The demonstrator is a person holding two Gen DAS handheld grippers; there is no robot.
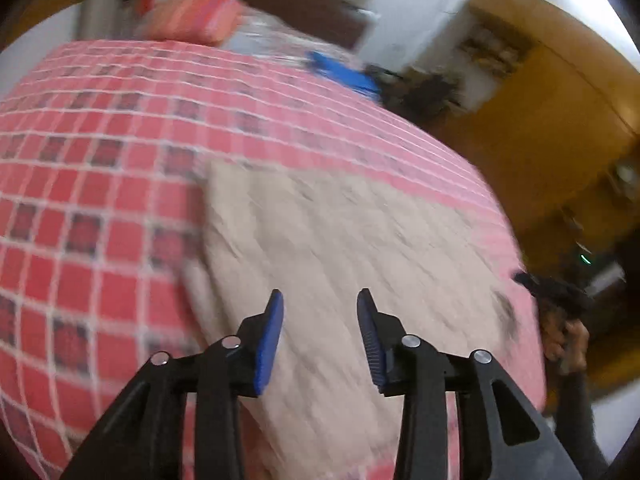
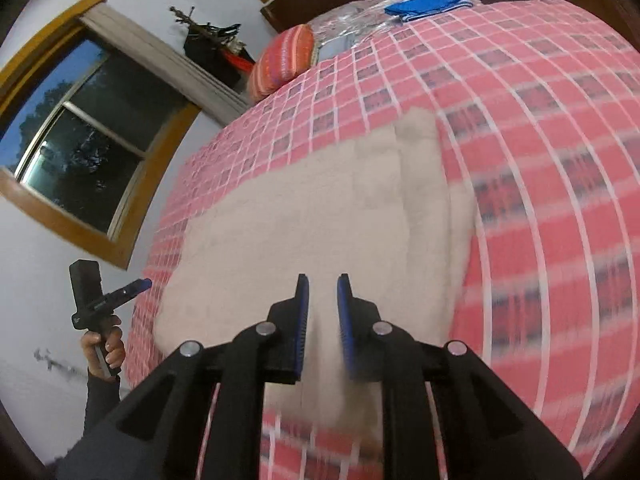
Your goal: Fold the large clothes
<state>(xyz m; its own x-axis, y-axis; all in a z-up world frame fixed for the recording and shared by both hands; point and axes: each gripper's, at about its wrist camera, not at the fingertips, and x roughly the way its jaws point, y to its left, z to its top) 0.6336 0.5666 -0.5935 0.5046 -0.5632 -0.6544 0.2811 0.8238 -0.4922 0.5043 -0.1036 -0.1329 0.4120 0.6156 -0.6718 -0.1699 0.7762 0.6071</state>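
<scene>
Left gripper (image 1: 320, 300) hangs above the beige garment (image 1: 340, 248), its blue-padded jaws spread wide with nothing between them. The right gripper (image 2: 323, 280) is also over the garment, its jaws only narrowly parted; blur smears the right-hand pad, and beige cloth shows in the gap, so I cannot tell whether any fabric is pinched.

The garment lies spread flat on the red checked bedspread (image 1: 100, 160), near the bed's front edge, with a doubled-over strip along one side. Its near edge is cut off behind the gripper bodies in both views, and motion blur hides any seams or collar, so what kind of garment it is stays unclear.

Beyond the garment, at the far end of the bed, sit a striped red pillow (image 2: 284, 60), a folded blue cloth (image 2: 428, 2) and something shiny and crinkled, too blurred to identify.
</scene>
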